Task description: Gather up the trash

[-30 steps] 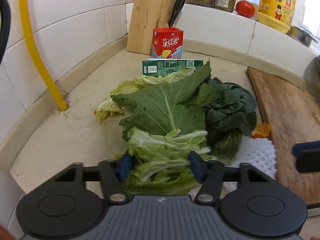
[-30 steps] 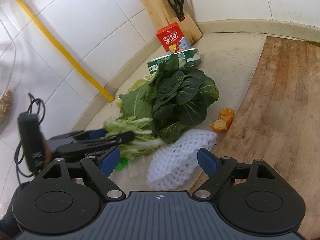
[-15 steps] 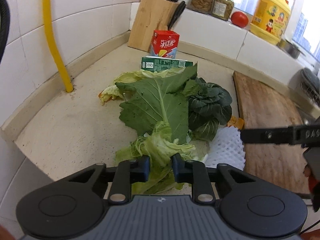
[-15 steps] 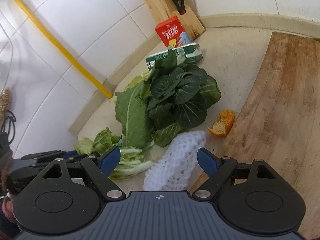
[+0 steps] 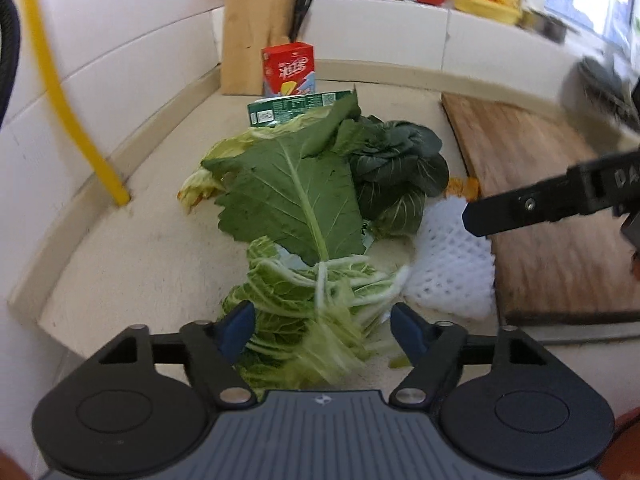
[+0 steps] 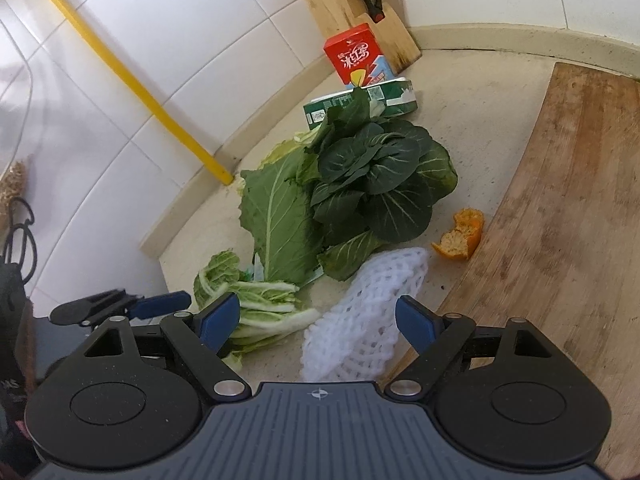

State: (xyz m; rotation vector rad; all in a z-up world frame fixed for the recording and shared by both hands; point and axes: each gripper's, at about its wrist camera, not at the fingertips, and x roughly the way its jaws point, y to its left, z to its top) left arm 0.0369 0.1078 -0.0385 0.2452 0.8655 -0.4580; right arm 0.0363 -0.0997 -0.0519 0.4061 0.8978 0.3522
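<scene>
Now, left gripper (image 5: 323, 330): fingers spread apart, straddling the pale cabbage scraps (image 5: 312, 300), nothing pinched.
Right gripper (image 6: 318, 322): fingers wide apart, framing the white foam net (image 6: 364, 320), lined up for a grab.
Trash: heaped mid-worktop (image 6: 480, 92): big green leaf (image 5: 292, 196), dark greens (image 6: 376, 184), orange peel (image 6: 460, 236), green carton (image 6: 360, 104), red carton (image 6: 356, 54).
Cutting board (image 6: 572, 200): just beside the pile, bare.
Judgement: nothing collected yet.

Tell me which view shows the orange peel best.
The right wrist view: the orange peel lies fully visible beside the cutting board. The left wrist view shows only a small orange sliver behind the greens.
</scene>
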